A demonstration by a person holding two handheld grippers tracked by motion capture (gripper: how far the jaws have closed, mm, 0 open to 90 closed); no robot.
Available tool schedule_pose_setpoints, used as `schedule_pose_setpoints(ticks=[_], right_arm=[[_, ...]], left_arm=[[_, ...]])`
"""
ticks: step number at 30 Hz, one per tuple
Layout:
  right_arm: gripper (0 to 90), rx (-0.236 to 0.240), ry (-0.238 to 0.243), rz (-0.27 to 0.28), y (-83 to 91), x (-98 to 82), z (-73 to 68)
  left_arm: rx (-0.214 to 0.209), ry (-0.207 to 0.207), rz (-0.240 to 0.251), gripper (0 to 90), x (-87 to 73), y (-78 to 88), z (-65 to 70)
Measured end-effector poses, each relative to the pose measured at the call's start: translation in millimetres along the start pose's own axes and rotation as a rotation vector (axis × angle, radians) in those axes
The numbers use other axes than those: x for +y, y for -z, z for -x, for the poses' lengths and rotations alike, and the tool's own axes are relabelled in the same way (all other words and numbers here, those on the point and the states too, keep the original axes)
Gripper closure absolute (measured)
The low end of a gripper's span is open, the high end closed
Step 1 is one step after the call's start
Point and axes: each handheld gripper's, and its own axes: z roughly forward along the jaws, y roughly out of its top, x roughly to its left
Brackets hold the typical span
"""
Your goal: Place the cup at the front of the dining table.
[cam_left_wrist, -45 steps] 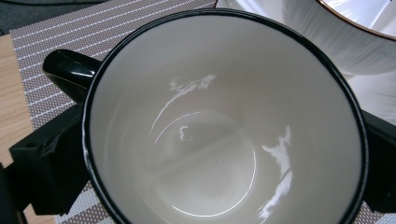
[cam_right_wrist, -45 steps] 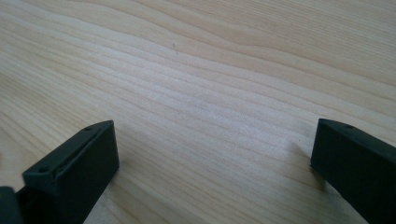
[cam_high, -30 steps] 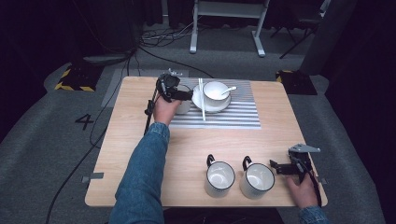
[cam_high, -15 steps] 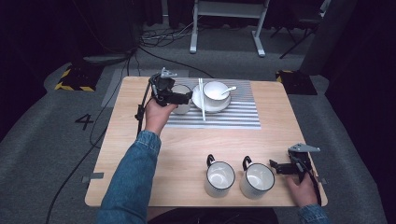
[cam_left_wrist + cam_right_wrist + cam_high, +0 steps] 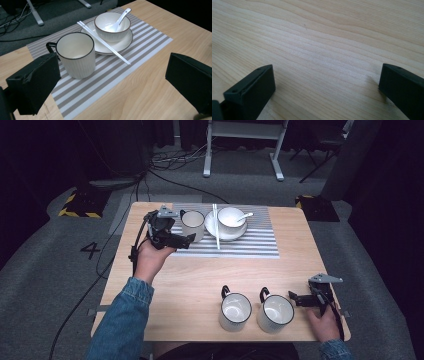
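A white ribbed mug (image 5: 192, 225) (image 5: 76, 56) stands upright at the left end of the striped placemat (image 5: 250, 247) (image 5: 100, 80). My left gripper (image 5: 181, 233) (image 5: 110, 80) is open just left of the mug, apart from it, with nothing between its jaws. Beside the mug a white bowl (image 5: 231, 218) (image 5: 112, 25) holding a spoon (image 5: 245, 215) (image 5: 120, 20) sits on a plate (image 5: 224, 234) (image 5: 125, 41). White chopsticks (image 5: 216, 232) (image 5: 105, 43) lie across the plate's rim. My right gripper (image 5: 294, 298) (image 5: 324, 92) rests open on bare wood at the front right, empty.
Two more white mugs (image 5: 235, 311) (image 5: 275, 313) stand near the table's front edge, the right one close to my right gripper. The wooden table (image 5: 200, 275) has bare room in the middle. Cables and a stand's legs lie on the floor behind.
My left gripper has drawn back left and toward the person, away from the mug, which stays standing on the placemat. The right gripper has not moved.
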Motion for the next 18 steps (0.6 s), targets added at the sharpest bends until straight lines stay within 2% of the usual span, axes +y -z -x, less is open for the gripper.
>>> schedule_pose_setpoints(ticks=[1,3,4,6,10,12,15,18], right_arm=[[0.7,0.001,0.000,0.000,0.0,0.0,0.0],[0.7,0.001,0.001,0.000,0.1,0.0,0.1],[0.7,0.001,0.001,0.000,0.1,0.0,0.1],[0.7,-0.001,0.003,-0.001,0.1,0.0,0.3],[0.7,0.000,0.002,0.000,0.1,0.0,0.2],[0.7,0.000,0.001,0.000,0.0,0.0,0.1],[0.7,0.000,0.000,0.000,0.0,0.0,0.0],[0.7,0.001,0.000,0.000,0.0,0.0,0.0]], left_arm=[[-0.002,0.007,0.012,0.1,-2.7,4.2,1.2],[-0.011,-0.013,0.003,0.1,-8.2,14.5,2.0],[-0.010,-0.006,0.016,0.2,-12.9,20.3,4.7],[0.008,-0.024,0.012,0.5,-18.6,27.5,5.7],[0.018,-0.026,0.000,0.6,-33.1,39.4,8.6],[0.009,-0.014,0.001,0.6,-41.5,44.0,10.5],[0.011,-0.035,-0.012,0.6,-54.7,51.3,13.1],[0.001,-0.032,-0.013,0.6,-68.8,56.9,15.1]])
